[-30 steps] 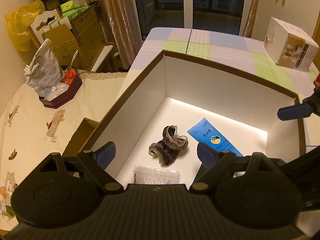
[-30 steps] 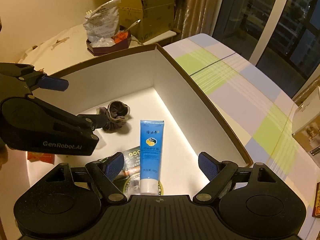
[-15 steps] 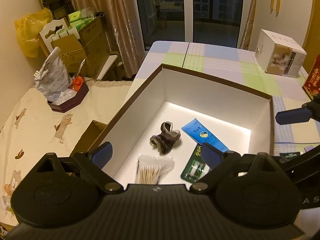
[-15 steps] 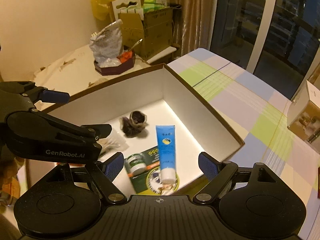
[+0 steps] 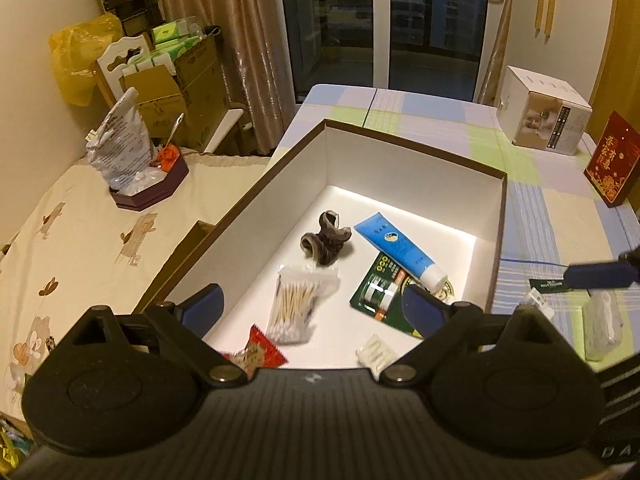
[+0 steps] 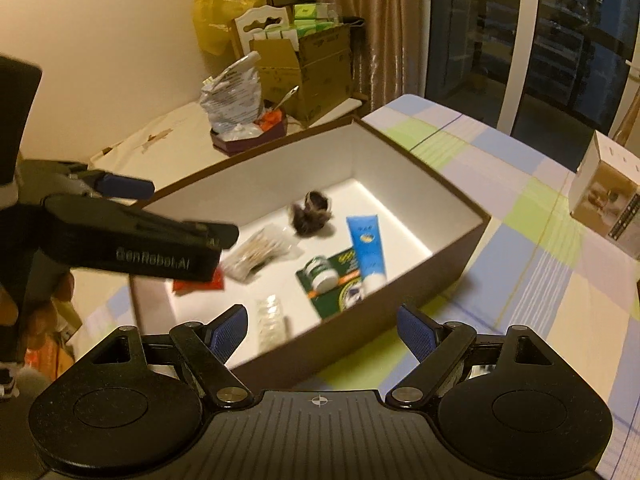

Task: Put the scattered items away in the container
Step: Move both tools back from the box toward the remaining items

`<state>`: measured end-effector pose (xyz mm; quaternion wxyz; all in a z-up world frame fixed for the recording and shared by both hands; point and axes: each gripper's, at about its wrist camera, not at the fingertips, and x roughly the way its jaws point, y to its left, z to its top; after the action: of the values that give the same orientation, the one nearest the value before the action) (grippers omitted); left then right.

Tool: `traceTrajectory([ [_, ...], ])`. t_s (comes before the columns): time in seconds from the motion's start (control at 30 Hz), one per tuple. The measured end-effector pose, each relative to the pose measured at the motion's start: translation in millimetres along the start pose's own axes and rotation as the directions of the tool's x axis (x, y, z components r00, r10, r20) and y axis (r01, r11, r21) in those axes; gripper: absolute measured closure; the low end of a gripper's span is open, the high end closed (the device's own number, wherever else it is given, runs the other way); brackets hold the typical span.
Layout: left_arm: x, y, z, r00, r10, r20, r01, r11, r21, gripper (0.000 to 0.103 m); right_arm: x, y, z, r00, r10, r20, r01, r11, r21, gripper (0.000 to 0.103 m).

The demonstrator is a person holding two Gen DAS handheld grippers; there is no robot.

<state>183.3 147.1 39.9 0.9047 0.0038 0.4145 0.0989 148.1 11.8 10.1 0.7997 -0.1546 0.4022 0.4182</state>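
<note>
While hovering above the brown box, left claw spread and empty; right claw likewise spread, holding nothing, near the box's outer wall. Inside on the white floor: dark scrunchie, blue tube lying partly across a green card, cotton-swab bag, red sachet. On the checked bench beside the box, a clear packet.

Over at ten o'clock a yellow bag slumps against the wall beside a white chair and open cartons, with curtains hanging just past them. A dark tray holding a crinkled foil bag sits on the cream cloth. At two o'clock a white carton and a red packet stand on the checked tablecloth, dark glass doors behind.
</note>
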Motion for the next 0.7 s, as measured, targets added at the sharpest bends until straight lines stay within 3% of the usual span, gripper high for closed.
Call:
traceTrajectory([
  [0.7,-80.1,-0.9,-59.2,1.0,-0.021,0.011,0.022,0.999,-0.037,0.006,-59.7,22.6,-61.1,1.0,-0.014,0.02,0.012,0.997,0.071,0.016],
])
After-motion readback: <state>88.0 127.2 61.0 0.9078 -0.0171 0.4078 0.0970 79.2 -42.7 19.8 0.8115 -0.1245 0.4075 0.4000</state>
